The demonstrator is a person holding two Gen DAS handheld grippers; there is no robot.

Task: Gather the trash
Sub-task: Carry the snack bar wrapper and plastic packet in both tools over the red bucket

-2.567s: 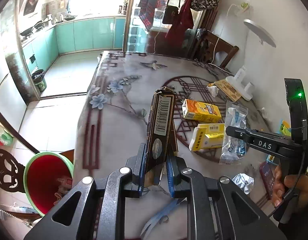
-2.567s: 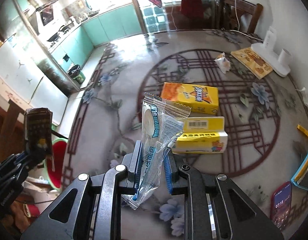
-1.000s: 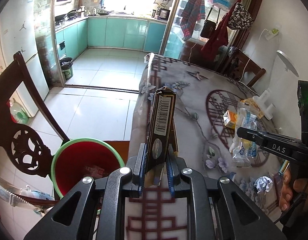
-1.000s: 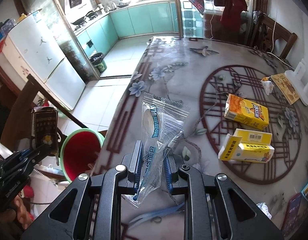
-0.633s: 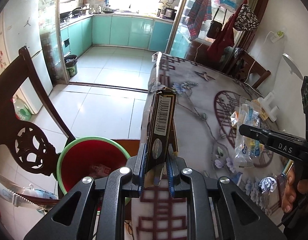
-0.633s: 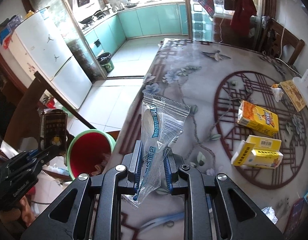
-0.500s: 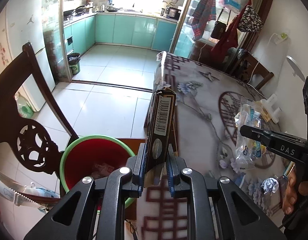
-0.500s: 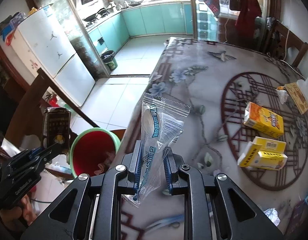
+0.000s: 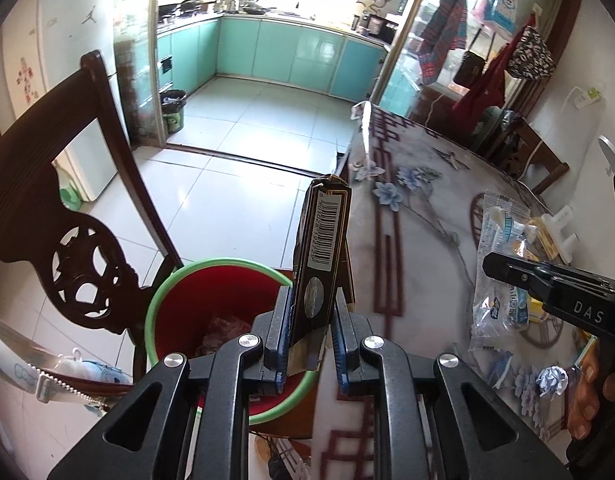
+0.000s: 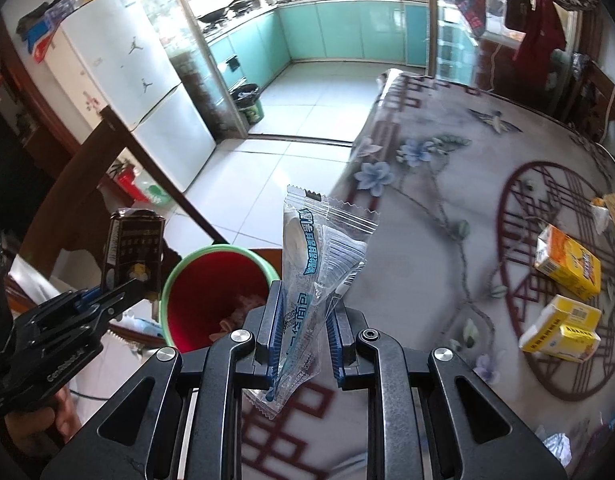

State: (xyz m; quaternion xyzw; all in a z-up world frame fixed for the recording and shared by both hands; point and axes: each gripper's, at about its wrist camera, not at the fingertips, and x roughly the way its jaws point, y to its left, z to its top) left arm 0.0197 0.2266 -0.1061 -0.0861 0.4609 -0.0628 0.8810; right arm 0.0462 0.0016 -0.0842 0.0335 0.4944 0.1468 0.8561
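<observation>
My left claw (image 9: pixel 309 332) pinches a dark box (image 9: pixel 321 256) upright by its lower end, barcode side facing me. Below and just left of it stands the bin (image 9: pixel 179 280), red inside with a green rim, on the floor beside the counter (image 9: pixel 419 248). In the bin I see some crumpled pinkish scraps at the bottom; I cannot tell what they are. The box hangs over the bin's right rim in the left view.

My right claw (image 10: pixel 303 332) pinches a clear wrapper (image 10: pixel 319 264) with blue print, held upright above the counter's near edge. The bin shows just left of that wrapper in the right view, with the same scraps inside.

On the counter, well right of the wrapper, lie an orange box (image 10: pixel 567 268) and a yellow box (image 10: pixel 559 334), near each other but apart. A crumpled foil ball (image 9: pixel 551 380) sits near the counter's front edge, close to the fingers holding the right rig.

A dark carved chair (image 9: pixel 79 240) stands left of the bin. Farther off on the tiled kitchen floor stands a small black bin (image 9: pixel 173 110), lined with a bag.
</observation>
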